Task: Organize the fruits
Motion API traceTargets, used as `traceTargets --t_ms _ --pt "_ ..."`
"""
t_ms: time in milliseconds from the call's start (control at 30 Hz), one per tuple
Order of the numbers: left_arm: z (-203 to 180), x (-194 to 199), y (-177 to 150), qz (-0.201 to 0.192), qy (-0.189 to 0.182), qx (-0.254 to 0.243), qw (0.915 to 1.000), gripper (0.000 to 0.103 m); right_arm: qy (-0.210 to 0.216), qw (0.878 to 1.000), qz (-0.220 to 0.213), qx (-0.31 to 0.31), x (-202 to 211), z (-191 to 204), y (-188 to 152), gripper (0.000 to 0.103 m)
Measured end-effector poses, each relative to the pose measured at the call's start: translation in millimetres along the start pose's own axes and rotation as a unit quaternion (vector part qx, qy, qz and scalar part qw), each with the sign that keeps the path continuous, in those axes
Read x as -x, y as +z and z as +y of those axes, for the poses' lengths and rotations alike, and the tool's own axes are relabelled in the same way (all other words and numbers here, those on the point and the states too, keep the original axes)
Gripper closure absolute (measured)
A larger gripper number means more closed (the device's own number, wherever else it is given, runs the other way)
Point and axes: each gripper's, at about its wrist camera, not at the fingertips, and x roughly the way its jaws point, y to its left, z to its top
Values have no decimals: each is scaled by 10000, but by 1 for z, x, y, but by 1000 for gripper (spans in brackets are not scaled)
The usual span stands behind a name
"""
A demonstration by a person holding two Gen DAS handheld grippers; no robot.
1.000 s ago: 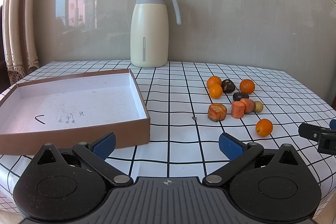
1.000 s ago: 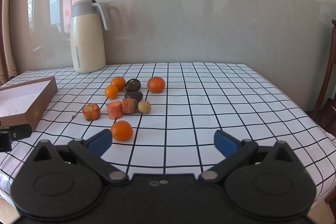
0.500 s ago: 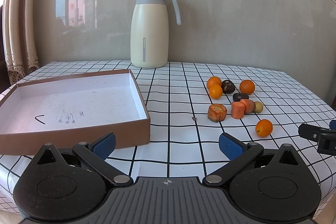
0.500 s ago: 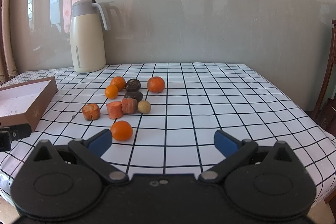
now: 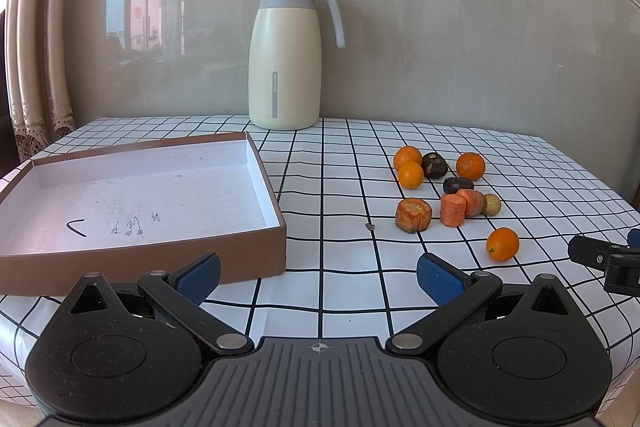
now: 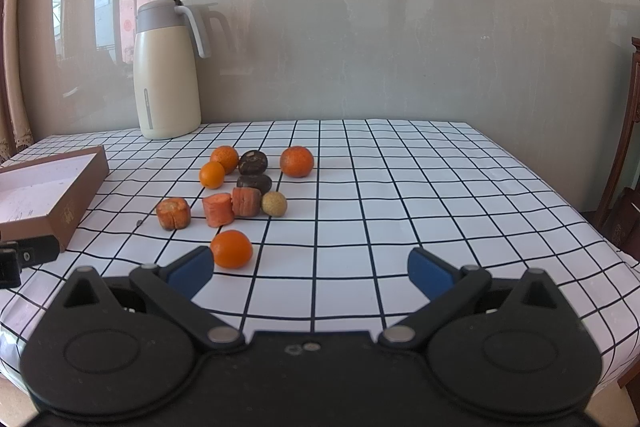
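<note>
A cluster of small oranges, dark fruits, carrot chunks and a tan ball lies on the checked tablecloth. The nearest orange (image 6: 231, 249) (image 5: 502, 244) sits apart, just ahead of my right gripper's left fingertip. Behind it are carrot chunks (image 6: 217, 209) (image 5: 453, 210), a browned chunk (image 6: 173, 213) (image 5: 413, 215), dark fruits (image 6: 253, 162) and more oranges (image 6: 296, 161) (image 5: 471, 165). An empty brown box (image 5: 144, 251) (image 6: 80, 203) with a white inside lies left. My left gripper (image 5: 318, 277) is open near the box's front corner. My right gripper (image 6: 310, 273) is open, holding nothing.
A cream thermos jug (image 5: 285, 55) (image 6: 167, 67) stands at the back against the grey wall. Curtains (image 5: 36, 47) hang at the far left. A wooden chair (image 6: 624, 167) stands past the table's right edge. The right gripper's finger (image 5: 600, 259) shows at the left view's right edge.
</note>
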Motion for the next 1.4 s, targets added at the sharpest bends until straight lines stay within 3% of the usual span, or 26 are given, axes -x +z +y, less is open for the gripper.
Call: traceTargets --t_ms 733,933,1000,1200,1400 --pt "-1 1 -1 29 139 -20 9999 0 0 10000 3 -1 1 0 0 6" --pt "-9 -9 2 182 -8 -150 9997 0 149 9998 49 -160 -2 -6 5 6" --pt "-15 -17 7 232 -174 -98 9995 0 216 9992 92 -334 -12 -16 12 6" --pt "-57 -41 28 16 -233 -589 9980 0 -288 9996 44 -50 -53 -35 39 6" --pt "-62 -82 33 399 -313 -384 9980 0 -454 9982 382 -44 -88 -59 34 6"
